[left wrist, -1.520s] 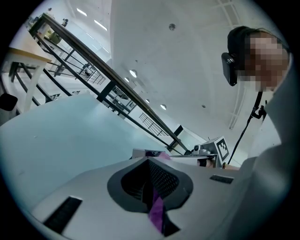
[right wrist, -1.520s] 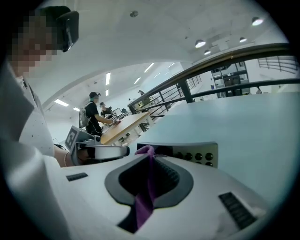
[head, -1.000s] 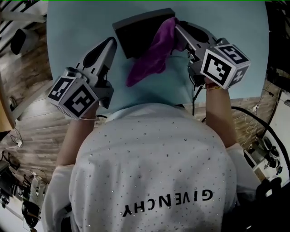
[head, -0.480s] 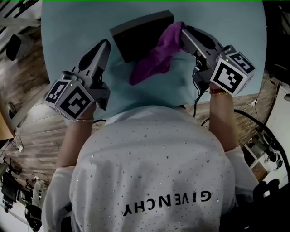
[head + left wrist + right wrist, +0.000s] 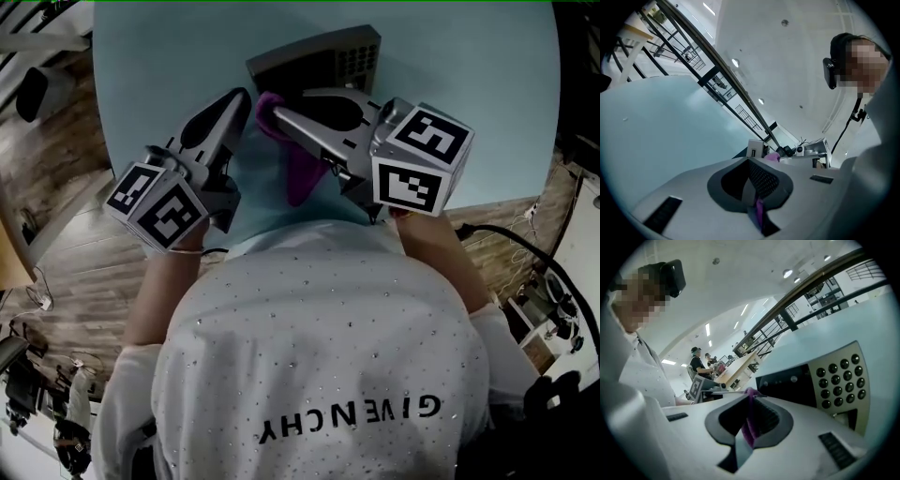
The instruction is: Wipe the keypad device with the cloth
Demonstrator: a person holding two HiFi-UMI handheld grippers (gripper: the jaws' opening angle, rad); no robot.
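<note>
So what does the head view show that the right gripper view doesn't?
Only the head view: the wooden floor, the loose tail of the cloth, and the left gripper and right gripper seen whole from above. Only the right gripper view: the cloth pinched between its closed jaws, and seated people far behind. Both: the keypad device on the light blue table.

The cloth point(image 5: 302, 173) is soft purple fabric, limp and matt. The keypad device point(image 5: 319, 58) looks like matt dark plastic, with a paler key panel and faintly glossy round buttons. The table point(image 5: 169, 56) is smooth pale blue. The right gripper point(image 5: 274, 114) has a matt grey shell, probably plastic, and dark ribbed pads point(image 5: 766, 420). The floor point(image 5: 66, 234) is grained wood plank.
</note>
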